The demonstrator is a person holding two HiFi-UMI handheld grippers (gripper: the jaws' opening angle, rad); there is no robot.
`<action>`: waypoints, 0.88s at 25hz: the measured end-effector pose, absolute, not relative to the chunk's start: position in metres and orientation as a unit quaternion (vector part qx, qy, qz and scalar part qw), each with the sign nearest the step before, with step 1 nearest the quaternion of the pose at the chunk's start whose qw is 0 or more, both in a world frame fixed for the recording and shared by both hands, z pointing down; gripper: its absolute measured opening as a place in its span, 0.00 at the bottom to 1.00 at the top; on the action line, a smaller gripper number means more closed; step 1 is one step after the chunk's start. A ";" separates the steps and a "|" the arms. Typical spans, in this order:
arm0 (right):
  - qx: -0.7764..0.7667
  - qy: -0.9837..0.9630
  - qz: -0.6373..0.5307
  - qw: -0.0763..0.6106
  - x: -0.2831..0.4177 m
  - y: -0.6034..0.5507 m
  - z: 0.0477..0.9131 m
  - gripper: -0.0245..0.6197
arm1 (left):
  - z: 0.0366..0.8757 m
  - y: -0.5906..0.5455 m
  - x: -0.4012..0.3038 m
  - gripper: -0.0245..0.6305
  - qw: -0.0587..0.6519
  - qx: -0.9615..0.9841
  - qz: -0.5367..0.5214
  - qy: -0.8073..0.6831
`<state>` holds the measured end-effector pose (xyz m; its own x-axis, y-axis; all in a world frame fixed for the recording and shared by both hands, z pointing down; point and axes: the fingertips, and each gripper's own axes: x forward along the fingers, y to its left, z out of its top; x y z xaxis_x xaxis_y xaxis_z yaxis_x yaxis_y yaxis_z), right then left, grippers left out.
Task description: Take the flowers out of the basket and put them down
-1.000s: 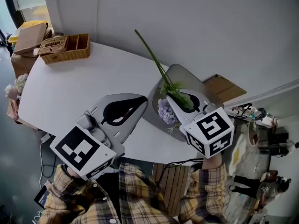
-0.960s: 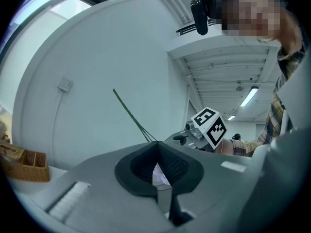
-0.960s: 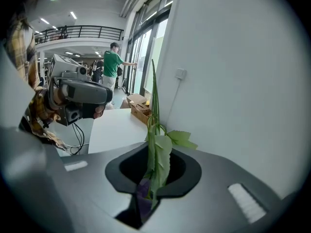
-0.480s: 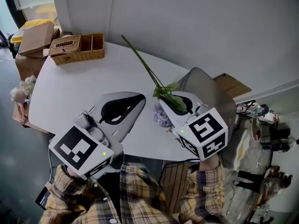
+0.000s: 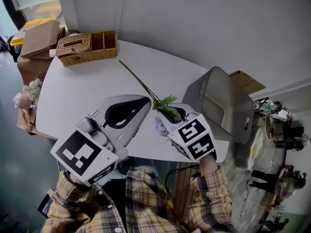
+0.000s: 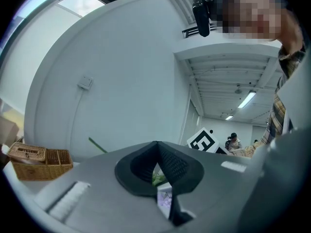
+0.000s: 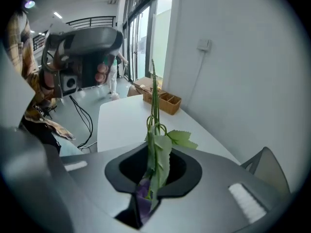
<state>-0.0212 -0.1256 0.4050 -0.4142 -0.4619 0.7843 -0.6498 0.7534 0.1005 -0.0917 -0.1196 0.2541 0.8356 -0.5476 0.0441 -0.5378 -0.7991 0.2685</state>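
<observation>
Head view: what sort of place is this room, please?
Probably an office or lab workspace: a white table, a grey chair beside it, stacked cardboard boxes nearby, and strip lights on the ceiling.

Office-like workspace: a white oval bench (image 5: 73, 91), grey chair (image 5: 221, 106) at right, cardboard boxes (image 5: 36, 38) upper left, strip ceiling lights (image 6: 247, 99), tall glass windows (image 7: 141, 38).

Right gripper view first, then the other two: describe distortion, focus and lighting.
Right gripper view: fisheye, dark rounded corners; the flower sharp between the jaws, windows bright behind. Left gripper view: same fisheye bowing the wall, ceiling lights bright, a mosaic patch top right. Head view: soft even light, the white table in focus.
</observation>
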 end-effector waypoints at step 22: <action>0.275 -0.791 0.177 0.518 -0.034 -0.090 0.572 0.15 | 0.275 -0.121 -0.110 0.06 0.148 0.942 -0.016 -0.299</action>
<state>-0.0339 -0.0902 0.5721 -0.3125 -0.2510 0.9161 -0.6179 0.7863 0.0047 -0.1098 -0.1208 0.2746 0.8204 -0.5687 0.0594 -0.5594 -0.7769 0.2890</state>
